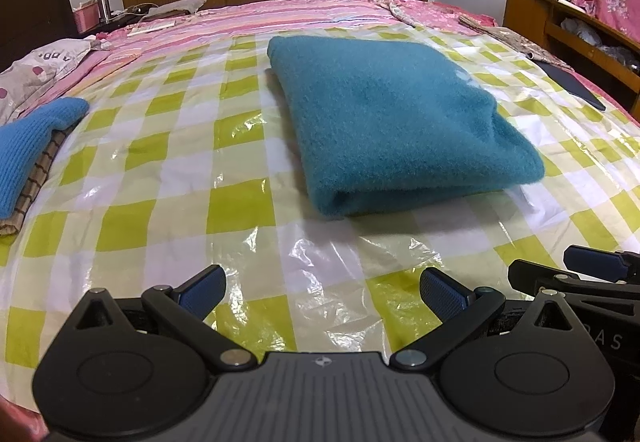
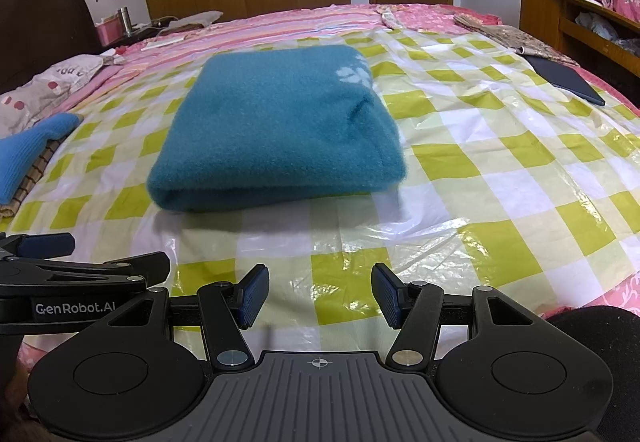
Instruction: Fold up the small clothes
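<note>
A teal fleece garment [image 1: 392,121] lies folded into a thick rectangle on the green-and-white checked plastic sheet [image 1: 168,177] over the bed. It also shows in the right wrist view [image 2: 276,129], with a pale flower print near its far right corner. My left gripper [image 1: 322,292] is open and empty, held low over the sheet in front of the garment, apart from it. My right gripper [image 2: 320,296] is open and empty, just right of the left one. Each gripper shows at the edge of the other's view.
A folded blue knit piece [image 1: 36,137] lies on a brown checked cloth [image 1: 38,177] at the left. A dark flat tablet-like item [image 2: 568,79] lies at the right on the bed. Pillows, a nightstand and a wooden shelf stand around the bed.
</note>
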A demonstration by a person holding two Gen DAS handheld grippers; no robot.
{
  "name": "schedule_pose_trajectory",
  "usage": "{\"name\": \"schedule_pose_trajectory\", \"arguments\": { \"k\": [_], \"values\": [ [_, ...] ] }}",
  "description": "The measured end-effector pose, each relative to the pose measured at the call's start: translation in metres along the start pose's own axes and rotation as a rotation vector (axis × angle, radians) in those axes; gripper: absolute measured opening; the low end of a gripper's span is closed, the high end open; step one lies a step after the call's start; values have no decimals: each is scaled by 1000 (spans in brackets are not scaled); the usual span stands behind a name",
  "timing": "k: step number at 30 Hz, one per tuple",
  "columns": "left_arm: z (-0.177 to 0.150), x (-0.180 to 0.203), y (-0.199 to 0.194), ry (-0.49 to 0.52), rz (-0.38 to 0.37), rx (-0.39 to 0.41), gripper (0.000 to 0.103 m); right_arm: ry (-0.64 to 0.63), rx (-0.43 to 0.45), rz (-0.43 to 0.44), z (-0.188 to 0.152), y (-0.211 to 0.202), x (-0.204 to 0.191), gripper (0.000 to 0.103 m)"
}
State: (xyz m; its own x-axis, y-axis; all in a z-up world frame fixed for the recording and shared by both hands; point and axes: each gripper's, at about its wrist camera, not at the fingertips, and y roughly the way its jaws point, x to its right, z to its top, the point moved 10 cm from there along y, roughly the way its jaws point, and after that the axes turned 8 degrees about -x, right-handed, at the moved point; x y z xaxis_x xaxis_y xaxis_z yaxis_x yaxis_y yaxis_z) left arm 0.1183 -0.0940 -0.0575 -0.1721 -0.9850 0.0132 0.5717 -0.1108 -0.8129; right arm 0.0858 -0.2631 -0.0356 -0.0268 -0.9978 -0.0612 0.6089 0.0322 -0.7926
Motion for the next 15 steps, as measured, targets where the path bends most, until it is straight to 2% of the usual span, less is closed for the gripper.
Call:
{"name": "schedule_pose_trajectory", "arguments": {
  "k": [15],
  "values": [
    [1, 0, -1, 17, 13, 7, 103, 0, 0, -1, 0, 0, 1, 57]
  ]
}}
